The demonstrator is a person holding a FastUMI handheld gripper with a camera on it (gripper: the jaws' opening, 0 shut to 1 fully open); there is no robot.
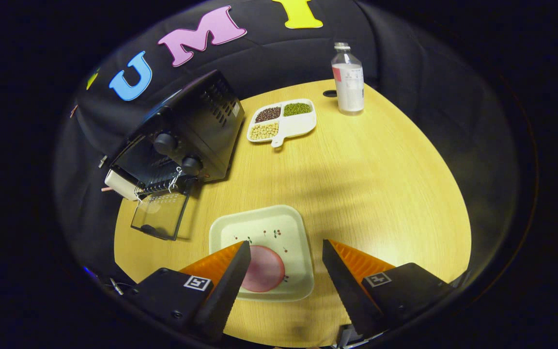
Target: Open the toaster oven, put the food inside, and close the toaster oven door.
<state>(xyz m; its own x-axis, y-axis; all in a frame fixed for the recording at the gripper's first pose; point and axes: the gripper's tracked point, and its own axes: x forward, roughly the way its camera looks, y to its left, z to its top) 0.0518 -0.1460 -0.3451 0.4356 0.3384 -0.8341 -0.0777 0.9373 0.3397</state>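
Note:
A black toaster oven stands at the far left of the round wooden table, its glass door folded down flat and open. A square pale plate with small cherry prints lies just ahead of my fingers. On it rests a round pink slice of food, partly hidden behind the left finger. My gripper hovers above the plate's near half, open, with nothing between the fingers.
A white divided dish with several kinds of beans sits beyond the plate, beside the oven. A clear bottle with a label stands at the table's far edge. Bare tabletop stretches to the right of the plate.

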